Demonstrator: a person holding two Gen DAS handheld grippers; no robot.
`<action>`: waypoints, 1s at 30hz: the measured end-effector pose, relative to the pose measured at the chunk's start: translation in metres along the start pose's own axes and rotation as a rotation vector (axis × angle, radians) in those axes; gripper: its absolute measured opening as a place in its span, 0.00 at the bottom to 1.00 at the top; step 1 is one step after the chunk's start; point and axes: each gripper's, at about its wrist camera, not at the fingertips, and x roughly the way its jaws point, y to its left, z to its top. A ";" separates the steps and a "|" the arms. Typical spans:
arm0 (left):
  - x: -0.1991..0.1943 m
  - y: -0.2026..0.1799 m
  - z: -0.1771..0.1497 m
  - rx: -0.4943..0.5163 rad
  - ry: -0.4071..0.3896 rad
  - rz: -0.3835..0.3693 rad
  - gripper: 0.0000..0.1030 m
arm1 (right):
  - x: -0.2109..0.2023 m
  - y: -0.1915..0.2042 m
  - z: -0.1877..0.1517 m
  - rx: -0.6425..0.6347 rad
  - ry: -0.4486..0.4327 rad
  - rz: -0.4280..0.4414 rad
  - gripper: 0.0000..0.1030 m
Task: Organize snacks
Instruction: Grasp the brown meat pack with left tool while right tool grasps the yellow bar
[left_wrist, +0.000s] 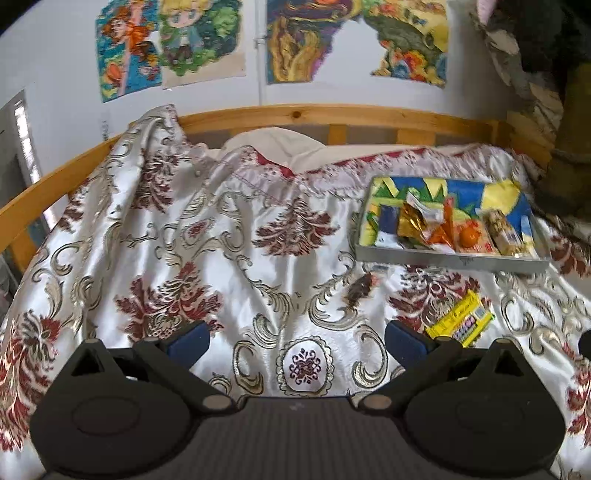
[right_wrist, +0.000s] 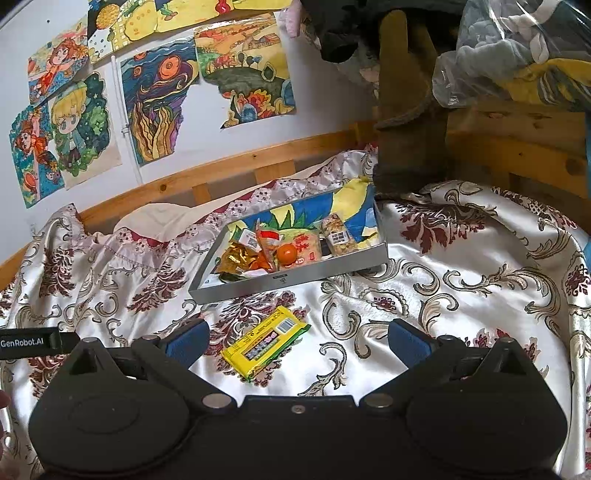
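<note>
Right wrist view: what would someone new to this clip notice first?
The yellow snack packet lying alone on the patterned satin bedspread, just ahead of the open right tongs. Behind it sits a shallow grey tray already holding wrapped snacks and a small orange fruit. Colourful drawings cover the wall above the wooden bed rail.

A snack packet lies on the bedspread before the tray.

One yellow snack pack, one tray, one orange.
</note>
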 end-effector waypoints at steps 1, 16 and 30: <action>0.001 -0.001 0.000 0.015 -0.003 -0.005 1.00 | 0.003 -0.001 0.000 0.005 0.005 0.004 0.99; 0.079 0.007 0.032 0.082 -0.023 -0.051 1.00 | 0.107 0.018 0.010 -0.052 0.199 0.117 0.99; 0.203 -0.001 0.044 0.209 0.061 -0.354 1.00 | 0.193 0.039 -0.009 0.035 0.336 0.110 0.99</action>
